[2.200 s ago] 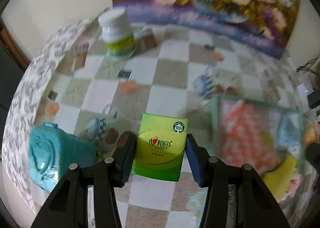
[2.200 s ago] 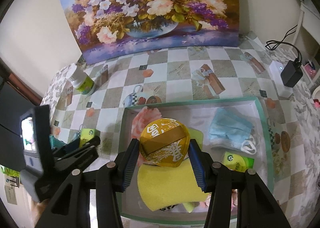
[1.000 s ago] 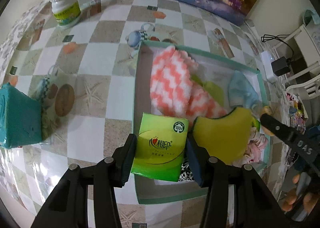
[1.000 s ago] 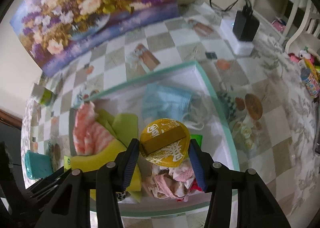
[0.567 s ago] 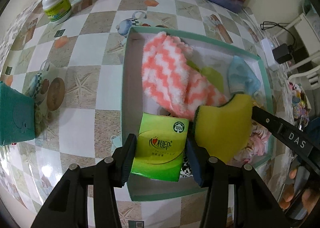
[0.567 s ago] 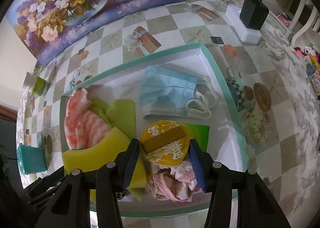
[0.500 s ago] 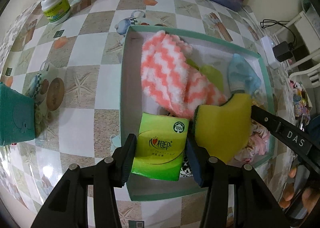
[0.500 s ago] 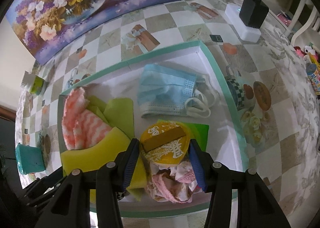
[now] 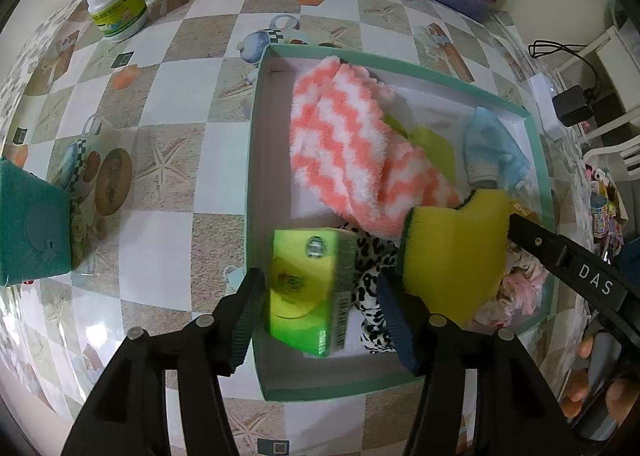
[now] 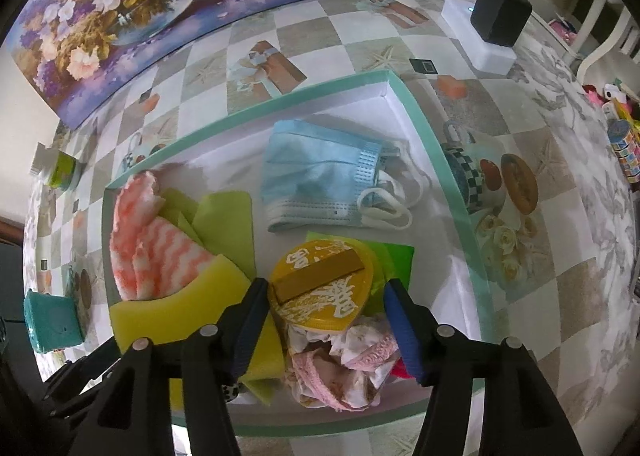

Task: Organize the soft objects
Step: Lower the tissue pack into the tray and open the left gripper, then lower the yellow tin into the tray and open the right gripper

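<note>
Over the near left corner of the teal-rimmed tray (image 9: 252, 160), my left gripper (image 9: 320, 316) points down and its jaws are opening. The green tissue pack (image 9: 304, 288) tips loose between them, clear of the right pad. A yellow sponge (image 9: 452, 252), a pink-and-white fluffy cloth (image 9: 344, 144) and a leopard cloth (image 9: 372, 268) lie beside it. My right gripper (image 10: 326, 308) hangs over the tray (image 10: 436, 160), jaws opening too. The round yellow packet (image 10: 324, 284) sits between its pads with gaps on both sides, on a pink cloth (image 10: 344, 360). A blue mask (image 10: 320, 176) lies behind.
On the checked tablecloth a white bottle (image 9: 116, 8) stands at the far left and a teal box (image 9: 32, 232) at the near left. A flower painting (image 10: 160, 0) leans on the back wall. A black charger (image 10: 500, 12) sits on a white block at the far right.
Both grippers' jaws have widened. The tissue pack has tipped and dropped toward the tray floor. The yellow packet has come free of the right pads and sunk a little.
</note>
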A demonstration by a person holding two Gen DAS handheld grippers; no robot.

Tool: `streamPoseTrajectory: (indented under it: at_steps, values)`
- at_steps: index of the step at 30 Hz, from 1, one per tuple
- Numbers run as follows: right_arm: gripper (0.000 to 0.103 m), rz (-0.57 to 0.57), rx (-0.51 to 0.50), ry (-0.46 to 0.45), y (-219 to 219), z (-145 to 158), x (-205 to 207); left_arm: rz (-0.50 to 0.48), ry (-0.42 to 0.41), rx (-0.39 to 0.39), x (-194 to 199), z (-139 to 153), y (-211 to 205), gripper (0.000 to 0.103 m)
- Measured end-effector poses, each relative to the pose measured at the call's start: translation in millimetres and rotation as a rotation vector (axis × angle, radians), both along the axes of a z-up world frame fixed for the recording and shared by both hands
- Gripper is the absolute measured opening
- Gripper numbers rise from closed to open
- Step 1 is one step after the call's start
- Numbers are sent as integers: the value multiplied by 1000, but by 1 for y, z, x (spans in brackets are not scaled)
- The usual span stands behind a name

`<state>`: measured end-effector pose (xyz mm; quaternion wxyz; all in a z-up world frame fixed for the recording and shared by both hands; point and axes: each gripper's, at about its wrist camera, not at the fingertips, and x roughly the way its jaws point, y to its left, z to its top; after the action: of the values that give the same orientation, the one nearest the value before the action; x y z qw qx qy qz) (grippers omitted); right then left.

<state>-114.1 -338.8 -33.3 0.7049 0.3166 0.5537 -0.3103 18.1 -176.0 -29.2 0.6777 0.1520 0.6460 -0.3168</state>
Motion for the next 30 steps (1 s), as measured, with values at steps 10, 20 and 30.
streamPoseTrajectory:
  at_steps: [10, 20, 30]
  values:
    - [64, -12, -57, -39, 1, 32, -2, 52, 4, -48, 12, 18, 12, 63]
    - [68, -16, -148, -92, 5, 71, 0, 172, -108, -70, 38, 46, 35, 70]
    - [80, 66, -211, -58, 28, 81, 24, 270, -171, -38, 60, 48, 56, 84]
